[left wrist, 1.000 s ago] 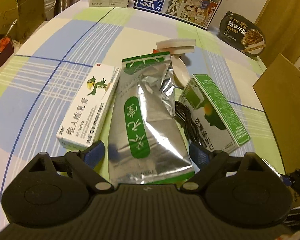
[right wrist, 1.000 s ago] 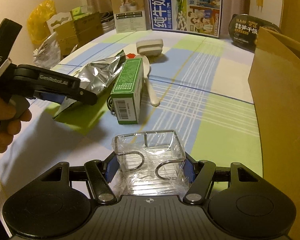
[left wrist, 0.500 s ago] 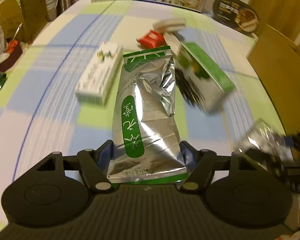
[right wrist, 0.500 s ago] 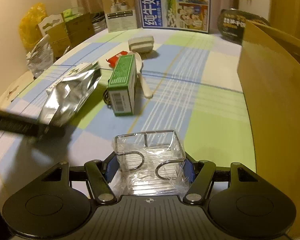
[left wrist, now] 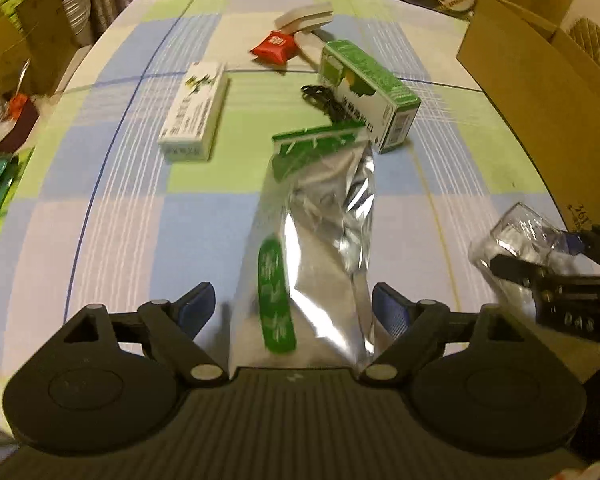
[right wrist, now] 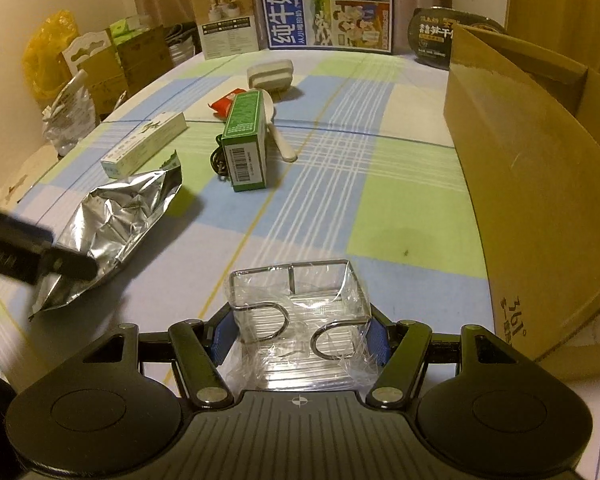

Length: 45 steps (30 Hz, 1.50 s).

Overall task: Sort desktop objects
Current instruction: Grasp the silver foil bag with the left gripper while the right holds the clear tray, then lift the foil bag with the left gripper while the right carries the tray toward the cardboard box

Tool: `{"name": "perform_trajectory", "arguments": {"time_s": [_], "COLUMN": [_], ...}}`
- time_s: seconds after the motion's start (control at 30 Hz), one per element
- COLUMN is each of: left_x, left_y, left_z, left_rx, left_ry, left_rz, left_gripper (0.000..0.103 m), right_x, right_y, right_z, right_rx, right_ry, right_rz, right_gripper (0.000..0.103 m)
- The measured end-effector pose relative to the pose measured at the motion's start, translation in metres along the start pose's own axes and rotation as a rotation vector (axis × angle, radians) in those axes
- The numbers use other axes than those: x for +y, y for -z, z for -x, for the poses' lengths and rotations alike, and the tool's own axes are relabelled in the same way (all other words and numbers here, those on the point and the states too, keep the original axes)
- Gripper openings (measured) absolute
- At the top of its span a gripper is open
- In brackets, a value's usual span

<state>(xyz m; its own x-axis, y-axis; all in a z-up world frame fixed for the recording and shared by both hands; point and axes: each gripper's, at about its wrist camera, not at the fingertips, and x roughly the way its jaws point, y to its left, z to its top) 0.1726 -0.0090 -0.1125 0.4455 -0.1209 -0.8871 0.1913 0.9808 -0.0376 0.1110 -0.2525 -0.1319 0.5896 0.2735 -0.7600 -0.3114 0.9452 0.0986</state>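
A: While the left gripper (left wrist: 294, 304) is opening its jaws, the silver foil pouch (left wrist: 316, 248) is lying between them, and the blue pads are standing clear of its sides, so I think it is not gripped now.

B: And the right gripper (right wrist: 302, 338)?

A: It is pressing both pads on the wire basket wrapped in film (right wrist: 300, 304), just beside the cardboard box (right wrist: 540, 184).

B: What is risky?

A: The pouch is sagging near the green carton (left wrist: 366, 92); it may slide down. The film is slippery too.
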Motion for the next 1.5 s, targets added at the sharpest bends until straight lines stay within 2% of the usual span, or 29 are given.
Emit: {"name": "perform_trajectory", "arguments": {"time_s": [0.27, 0.3, 0.4, 0.47, 0.57, 0.63, 0.73, 0.8, 0.9, 0.97, 1.03, 1.2, 1.3, 1.37, 1.43, 1.5], "left_x": [-0.012, -0.012, -0.012, -0.012, -0.014, -0.013, -0.009, -0.006, -0.004, -0.003, -0.001, -0.008, -0.007, -0.006, -0.004, 0.000], "left_y": [-0.022, -0.022, -0.023, -0.023, -0.022, -0.021, -0.019, -0.018, -0.015, -0.015, -0.017, -0.019, -0.022, -0.024, -0.025, -0.025], "left_z": [-0.040, -0.043, -0.046, -0.046, -0.043, -0.038, -0.032, -0.026, -0.025, -0.028, -0.031, -0.038, -0.041, -0.041, -0.038, -0.035], "left_rx": [0.141, 0.148, 0.141, 0.134, 0.117, 0.103, 0.086, 0.085, 0.085, 0.095, 0.109, 0.121, 0.127, 0.127, 0.124, 0.119], "left_ry": [0.013, 0.015, 0.027, 0.026, 0.035, 0.043, 0.042, 0.050, 0.051, 0.050, 0.051, 0.028, 0.037, 0.047, 0.047, 0.055], "left_rz": [-0.192, -0.200, -0.195, -0.190, -0.203, -0.207, -0.188, -0.169, -0.169, -0.163, -0.155, -0.211, -0.213, -0.224, -0.224, -0.212], "left_gripper": [0.084, 0.087, 0.089, 0.089, 0.080, 0.067, 0.051, 0.050, 0.051, 0.056, 0.066, 0.078, 0.077, 0.069, 0.052, 0.047], "right_x": [0.002, 0.002, 0.004, 0.004, 0.004, 0.004, 0.004, 0.004, 0.005, 0.005, 0.005, 0.005, 0.005, 0.006, 0.007, 0.006], "right_y": [0.001, 0.001, 0.001, 0.001, -0.001, -0.001, -0.001, -0.001, -0.001, -0.001, -0.001, -0.002, -0.004, -0.005, -0.005, -0.004], "right_z": [-0.005, -0.006, -0.008, -0.008, -0.006, -0.006, -0.008, -0.010, -0.014, -0.015, -0.015, -0.016, -0.016, -0.017, -0.017, -0.017], "right_rx": [-0.006, -0.006, -0.009, -0.018, -0.032, -0.033, -0.029, -0.026, -0.021, -0.019, -0.020, -0.022, -0.028, -0.029, -0.026, -0.025], "right_ry": [0.009, 0.013, 0.017, 0.013, 0.014, 0.021, 0.023, 0.022, 0.019, 0.015, 0.016, 0.018, 0.014, 0.009, 0.008, 0.009], "right_rz": [0.042, 0.049, 0.065, 0.064, 0.056, 0.054, 0.055, 0.057, 0.055, 0.052, 0.052, 0.045, 0.043, 0.043, 0.044, 0.041], "right_gripper": [0.062, 0.063, 0.070, 0.081, 0.086, 0.086, 0.087, 0.087, 0.087, 0.087, 0.087, 0.087, 0.087, 0.087, 0.087, 0.086]}}
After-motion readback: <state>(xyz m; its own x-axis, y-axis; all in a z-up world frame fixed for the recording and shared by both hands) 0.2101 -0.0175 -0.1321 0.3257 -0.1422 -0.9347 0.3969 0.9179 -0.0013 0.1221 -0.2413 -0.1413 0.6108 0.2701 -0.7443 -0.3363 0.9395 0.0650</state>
